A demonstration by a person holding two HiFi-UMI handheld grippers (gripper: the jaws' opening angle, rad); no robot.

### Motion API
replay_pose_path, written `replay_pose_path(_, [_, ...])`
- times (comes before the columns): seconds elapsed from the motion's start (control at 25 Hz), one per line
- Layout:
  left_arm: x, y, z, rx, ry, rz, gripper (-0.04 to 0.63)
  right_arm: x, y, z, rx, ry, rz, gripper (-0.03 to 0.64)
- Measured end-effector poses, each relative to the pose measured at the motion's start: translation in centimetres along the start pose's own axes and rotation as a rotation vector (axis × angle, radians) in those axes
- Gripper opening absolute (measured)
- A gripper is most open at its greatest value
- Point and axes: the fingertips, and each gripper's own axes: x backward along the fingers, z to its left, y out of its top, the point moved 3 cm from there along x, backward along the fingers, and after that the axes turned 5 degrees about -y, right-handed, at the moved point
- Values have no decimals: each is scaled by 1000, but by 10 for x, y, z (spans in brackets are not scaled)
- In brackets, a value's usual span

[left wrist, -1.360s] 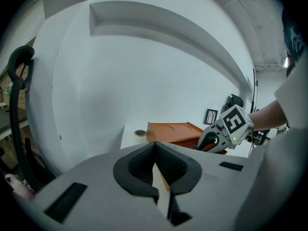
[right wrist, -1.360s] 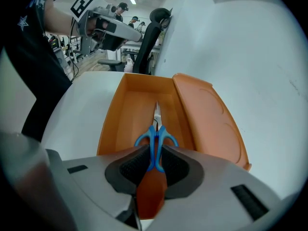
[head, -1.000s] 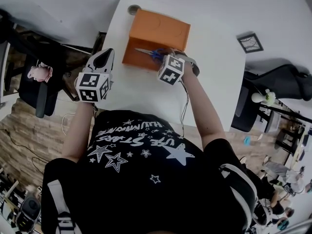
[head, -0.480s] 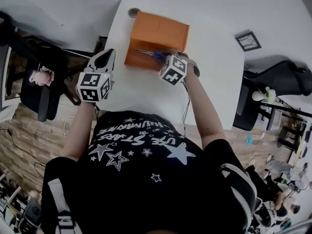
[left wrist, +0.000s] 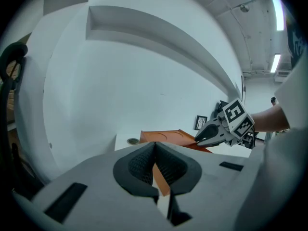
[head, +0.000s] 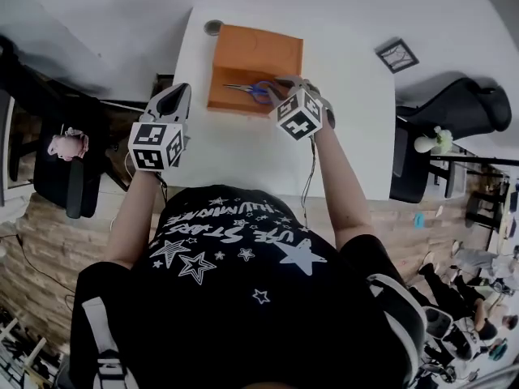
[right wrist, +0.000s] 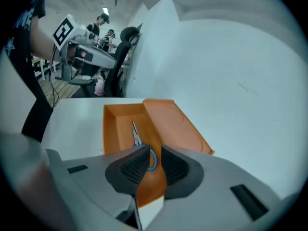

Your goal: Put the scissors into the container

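Note:
An orange box (head: 243,102) with its lid (head: 258,51) folded back stands at the far side of the white table (head: 243,156). The scissors (head: 250,91), blue-handled, lie in the box with the blades pointing left. In the right gripper view the scissors (right wrist: 136,134) rest on the box floor (right wrist: 115,124), the blue handle loop just beyond my right gripper (right wrist: 155,157), whose jaws stand slightly apart. My right gripper (head: 284,83) hovers at the box's right end. My left gripper (head: 180,94) is held off the table's left edge, shut and empty, its pads (left wrist: 144,165) touching.
A small grey round disc (head: 213,27) sits at the table's far corner behind the box. A framed picture (head: 396,55) lies to the right. Black office chairs stand on the right (head: 454,112) and on the left (head: 49,152).
My right gripper has drawn a little to the right, away from the scissors, which now stay in the box. The left gripper has barely moved.

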Motion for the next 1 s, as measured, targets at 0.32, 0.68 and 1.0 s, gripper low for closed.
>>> replay_pose_path(0.32, [23, -1, -4, -17, -96, -5, 18, 50, 20, -1, -231, -159, -113, 81])
replay_pose_path(0.68, [65, -5, -5, -34, -188, -16, 18, 101, 33, 39, -371, -288, -129, 63])
replay_pose_path(1.0, [97, -11, -9, -51, -266, -19, 18, 137, 40, 81, -453, -361, -129, 57])
